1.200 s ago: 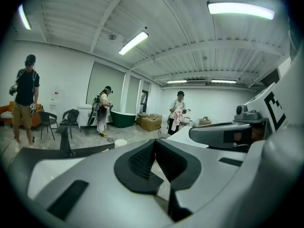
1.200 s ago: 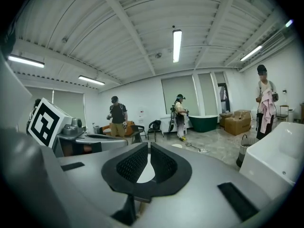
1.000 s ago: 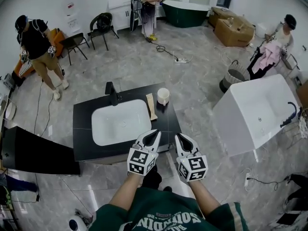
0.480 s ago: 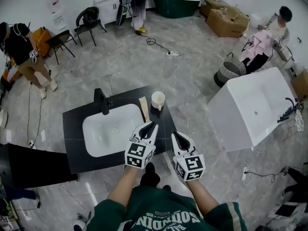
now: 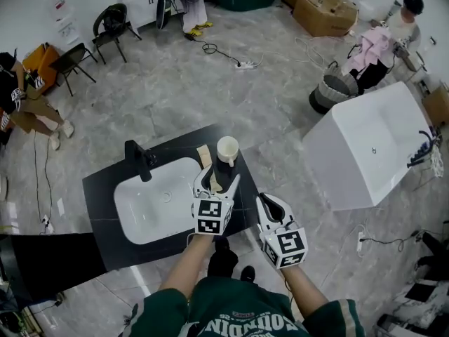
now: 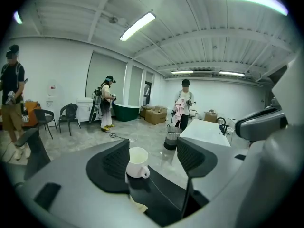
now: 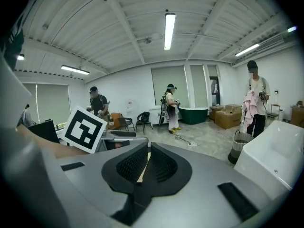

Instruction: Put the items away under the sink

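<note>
A white mug (image 5: 227,148) (image 6: 137,162) stands on the black vanity counter (image 5: 104,186) to the right of the white basin (image 5: 154,202). A tan wooden strip (image 5: 204,156) (image 6: 140,206) lies beside the mug. My left gripper (image 5: 218,178) (image 6: 152,156) hovers open over the counter's right part, with the mug framed between its jaws a short way ahead and nothing held. My right gripper (image 5: 266,201) (image 7: 147,162) hangs shut and empty near the counter's front right corner, and the tan strip (image 7: 142,169) shows through the slit between its jaws.
A black faucet (image 5: 139,161) stands behind the basin. A white bathtub (image 5: 372,153) sits to the right. A black panel (image 5: 42,258) lies on the floor at the left. Chairs, boxes, a floor cable and several people are farther off.
My left gripper moved forward over the counter toward the mug and its jaws spread open. The right gripper stayed at the counter's front corner. The head view drifted, with the vanity now lower left.
</note>
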{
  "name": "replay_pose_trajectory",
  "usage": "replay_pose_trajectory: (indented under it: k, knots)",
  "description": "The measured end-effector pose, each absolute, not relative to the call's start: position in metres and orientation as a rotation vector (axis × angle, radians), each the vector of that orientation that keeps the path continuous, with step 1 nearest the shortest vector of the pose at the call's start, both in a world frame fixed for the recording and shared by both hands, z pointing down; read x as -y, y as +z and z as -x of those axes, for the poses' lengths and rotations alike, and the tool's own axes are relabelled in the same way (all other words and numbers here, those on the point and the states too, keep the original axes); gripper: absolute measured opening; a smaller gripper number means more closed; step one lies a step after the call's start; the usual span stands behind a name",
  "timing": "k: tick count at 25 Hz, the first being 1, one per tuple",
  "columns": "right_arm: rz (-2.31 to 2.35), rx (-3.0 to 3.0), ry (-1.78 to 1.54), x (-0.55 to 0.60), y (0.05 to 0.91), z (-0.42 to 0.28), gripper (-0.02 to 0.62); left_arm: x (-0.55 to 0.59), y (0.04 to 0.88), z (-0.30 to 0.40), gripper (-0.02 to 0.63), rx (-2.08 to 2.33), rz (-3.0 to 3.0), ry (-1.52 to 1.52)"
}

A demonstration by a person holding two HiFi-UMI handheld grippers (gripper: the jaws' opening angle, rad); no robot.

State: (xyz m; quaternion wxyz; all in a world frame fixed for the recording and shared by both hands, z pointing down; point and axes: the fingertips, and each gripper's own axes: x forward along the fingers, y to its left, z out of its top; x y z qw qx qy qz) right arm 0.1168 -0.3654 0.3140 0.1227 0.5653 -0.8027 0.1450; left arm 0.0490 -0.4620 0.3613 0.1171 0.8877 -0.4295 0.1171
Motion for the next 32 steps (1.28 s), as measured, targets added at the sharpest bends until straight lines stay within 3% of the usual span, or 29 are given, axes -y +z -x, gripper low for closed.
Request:
replay_pose_trajectory:
  k: [17, 32]
  knots:
    - [-1.692, 2.205, 0.567, 0.396, 0.370, -0.139, 0.044, 0.560, 0.480, -0.074, 0.407, 1.235, -2.455, 0.580]
    - [-1.729, 2.111, 0.665, 0.387, 0.396, -0.164, 0.044, 0.587, 0.526, -0.091, 0.414, 1.258, -2.383, 0.653]
